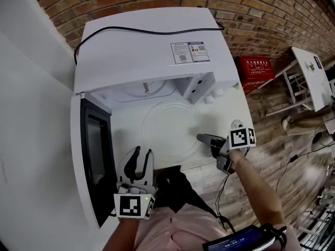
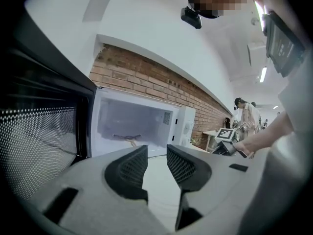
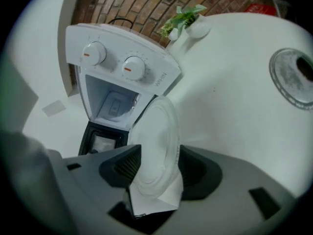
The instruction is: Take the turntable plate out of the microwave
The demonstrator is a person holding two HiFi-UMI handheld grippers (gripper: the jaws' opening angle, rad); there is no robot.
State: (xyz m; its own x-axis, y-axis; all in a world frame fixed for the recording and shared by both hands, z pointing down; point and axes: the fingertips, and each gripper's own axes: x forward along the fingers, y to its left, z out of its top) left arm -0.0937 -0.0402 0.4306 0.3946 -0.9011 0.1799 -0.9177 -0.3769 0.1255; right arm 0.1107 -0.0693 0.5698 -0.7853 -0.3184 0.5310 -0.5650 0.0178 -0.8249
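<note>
Standing on the white table (image 1: 230, 114) against the brick wall (image 1: 251, 14), the white microwave (image 1: 146, 41) has its door (image 1: 94, 156) swung wide to the left. The glass turntable plate (image 1: 167, 127) is already out of the cavity and lies on the table just in front of the opening. The right gripper (image 1: 201, 138) reaches in from the plate's right side, its claw pinching the rim there. The left gripper (image 1: 143, 151) hangs near the plate's front edge, beside the door, its claw spread with nothing in it. A black cable (image 1: 152, 32) trails across the microwave's top.
</note>
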